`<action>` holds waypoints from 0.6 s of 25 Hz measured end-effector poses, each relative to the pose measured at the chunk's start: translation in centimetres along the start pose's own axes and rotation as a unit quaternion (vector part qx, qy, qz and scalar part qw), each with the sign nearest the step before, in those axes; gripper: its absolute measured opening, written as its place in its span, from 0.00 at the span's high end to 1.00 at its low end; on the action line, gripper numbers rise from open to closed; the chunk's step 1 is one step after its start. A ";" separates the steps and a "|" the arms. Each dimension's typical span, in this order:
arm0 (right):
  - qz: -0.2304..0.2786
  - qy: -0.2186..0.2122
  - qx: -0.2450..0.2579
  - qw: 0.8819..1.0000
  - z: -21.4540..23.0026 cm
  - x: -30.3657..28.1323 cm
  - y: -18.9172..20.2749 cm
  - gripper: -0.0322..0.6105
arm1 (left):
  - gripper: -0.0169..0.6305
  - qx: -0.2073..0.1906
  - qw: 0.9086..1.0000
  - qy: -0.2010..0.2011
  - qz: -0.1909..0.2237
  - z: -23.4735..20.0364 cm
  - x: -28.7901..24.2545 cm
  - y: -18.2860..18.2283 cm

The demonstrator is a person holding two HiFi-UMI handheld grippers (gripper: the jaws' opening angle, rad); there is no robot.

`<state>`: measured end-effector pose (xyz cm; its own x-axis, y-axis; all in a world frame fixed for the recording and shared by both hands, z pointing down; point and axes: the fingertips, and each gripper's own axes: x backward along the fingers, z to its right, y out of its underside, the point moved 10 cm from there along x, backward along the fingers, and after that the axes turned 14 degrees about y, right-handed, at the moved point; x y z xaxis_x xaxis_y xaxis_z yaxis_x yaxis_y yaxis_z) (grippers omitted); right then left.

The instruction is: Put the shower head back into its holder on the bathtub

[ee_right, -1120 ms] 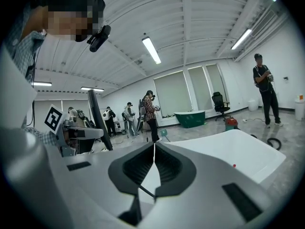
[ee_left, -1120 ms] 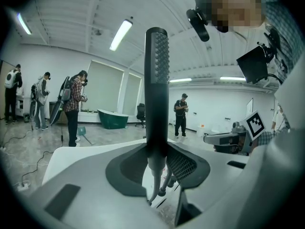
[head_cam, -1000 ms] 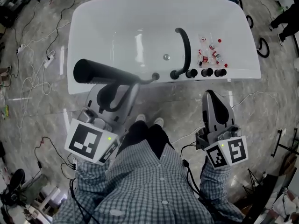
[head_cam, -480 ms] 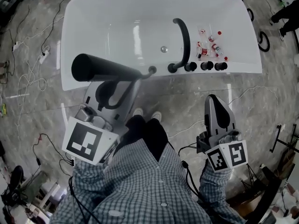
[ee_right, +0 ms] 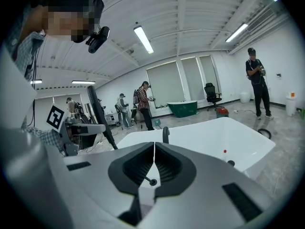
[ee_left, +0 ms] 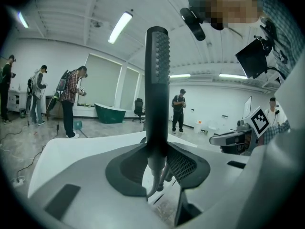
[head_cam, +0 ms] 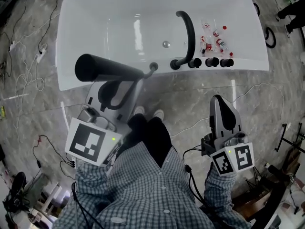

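Observation:
My left gripper (head_cam: 125, 82) is shut on the black shower head (head_cam: 107, 69), a long dark wand that lies across the near rim of the white bathtub (head_cam: 95, 13). In the left gripper view the shower head (ee_left: 157, 85) stands upright between the jaws of that gripper (ee_left: 157, 163), its hose end hanging below. The holder hole (head_cam: 153, 66) sits on the tub's near rim, just right of the wand's thin end. My right gripper (head_cam: 220, 109) is shut and empty over the floor, right of the tub's front; its closed jaws (ee_right: 153, 163) point at the tub.
A black curved spout (head_cam: 187, 35) and black knobs (head_cam: 211, 61) line the tub's near rim. Small red-and-white bottles (head_cam: 214, 39) lie in the tub at the right. Cables (head_cam: 28, 75) trail on the marble floor. My feet (head_cam: 147, 113) stand before the tub. People stand in the room (ee_left: 71, 101).
The tub has shifted up and slightly left in the head view. The shower head's thin end has come closer to the holder hole. The right gripper has stayed still.

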<state>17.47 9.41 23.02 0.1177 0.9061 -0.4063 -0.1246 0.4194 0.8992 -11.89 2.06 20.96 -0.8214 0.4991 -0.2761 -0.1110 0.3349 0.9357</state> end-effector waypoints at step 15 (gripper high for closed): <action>-0.023 0.011 -0.012 1.000 0.2 -1.1 2.3 0.92 | 0.77 0.007 1.000 0.006 -0.019 -1.8 -1.5 2.6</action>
<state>17.25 9.37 25.56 0.1014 0.8867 -0.4512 -0.1432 0.4618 0.8753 -11.99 0.79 24.20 -0.8230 0.4774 -0.3079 -0.1341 0.3635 0.9219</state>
